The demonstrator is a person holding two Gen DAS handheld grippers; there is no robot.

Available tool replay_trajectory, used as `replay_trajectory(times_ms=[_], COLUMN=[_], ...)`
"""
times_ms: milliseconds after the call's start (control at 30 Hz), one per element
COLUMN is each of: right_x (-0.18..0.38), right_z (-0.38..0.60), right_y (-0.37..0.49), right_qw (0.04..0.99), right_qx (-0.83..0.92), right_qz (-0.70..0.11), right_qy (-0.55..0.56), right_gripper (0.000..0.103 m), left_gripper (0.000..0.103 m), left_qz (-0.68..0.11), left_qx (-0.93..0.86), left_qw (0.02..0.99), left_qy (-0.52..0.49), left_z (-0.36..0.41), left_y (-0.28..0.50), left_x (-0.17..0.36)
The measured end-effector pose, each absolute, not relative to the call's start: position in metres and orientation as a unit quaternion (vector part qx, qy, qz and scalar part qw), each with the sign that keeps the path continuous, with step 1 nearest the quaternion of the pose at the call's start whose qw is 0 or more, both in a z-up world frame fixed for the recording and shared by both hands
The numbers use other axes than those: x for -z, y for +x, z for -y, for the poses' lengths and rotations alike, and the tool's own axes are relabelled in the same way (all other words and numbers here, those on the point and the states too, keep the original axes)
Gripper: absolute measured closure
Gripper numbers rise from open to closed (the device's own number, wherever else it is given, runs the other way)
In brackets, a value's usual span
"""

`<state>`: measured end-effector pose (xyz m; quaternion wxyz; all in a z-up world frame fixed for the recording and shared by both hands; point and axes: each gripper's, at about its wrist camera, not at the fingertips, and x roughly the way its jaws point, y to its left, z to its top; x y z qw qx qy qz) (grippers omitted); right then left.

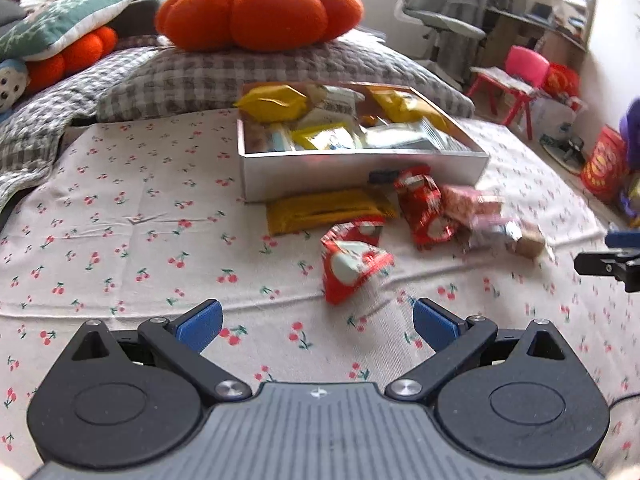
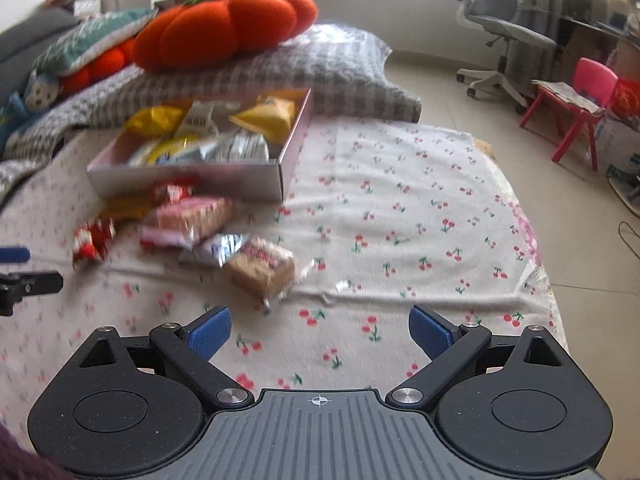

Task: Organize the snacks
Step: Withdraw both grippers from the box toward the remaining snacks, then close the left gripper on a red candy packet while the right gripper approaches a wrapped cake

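1. Nearest the left wrist camera, the left claw (image 1: 318, 326) hangs spread wide over the cherry-print bedsheet (image 1: 120, 240), pinching nothing.
2. Just ahead of it a red triangular snack packet (image 1: 352, 266) lies on the sheet, its narrow end pointing toward the camera.
3. Beyond, a flat yellow packet (image 1: 324, 210) lies with its long axis across the view, touching the front wall of the silver box (image 1: 320, 174).
4. To its right sit a second red packet (image 1: 424, 208) and a blurred heap of pinkish wrapped snacks (image 1: 488, 216); their number cannot be told.
5. Inside the box are several packets, at least three yellow ones among them.
6. From the right wrist camera, the right claw (image 2: 320, 334) is likewise spread and empty above the sheet.
7. Closest ahead lies one brown wafer packet (image 2: 262, 270), its long axis running diagonally from upper left to lower right.
8. Behind it is a pink wrapped packet (image 2: 192, 218), then the box, its long axis slanting away to the right.
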<state>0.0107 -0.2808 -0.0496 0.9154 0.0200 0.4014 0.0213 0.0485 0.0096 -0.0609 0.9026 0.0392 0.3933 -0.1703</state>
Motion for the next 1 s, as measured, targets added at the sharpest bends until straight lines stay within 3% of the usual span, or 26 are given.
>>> replay_trajectory(times_ms=[300, 333, 1000], right_x=[0.077, 0.08, 0.089], right_z=[0.273, 0.273, 0.277], right_y=[0.016, 0.016, 0.048], right_qw=[0.897, 0.897, 0.915], right_qx=[-0.06, -0.063, -0.076], right_qz=[-0.437, -0.438, -0.396], right_qy=[-0.011, -0.011, 0.0], right_gripper=[0.006, 0.002, 0.0], left_gripper=[0.0, 0.0, 0.001], left_qz=[-0.414, -0.408, -0.367], left_qx=[0.181, 0.18, 0.199], left_qw=[0.889, 0.892, 0.907], left_qy=[0.075, 0.072, 0.06], left_z=[0.003, 0.003, 0.009], left_y=[0.047, 0.046, 0.058], left_x=[0.081, 0.081, 0.084])
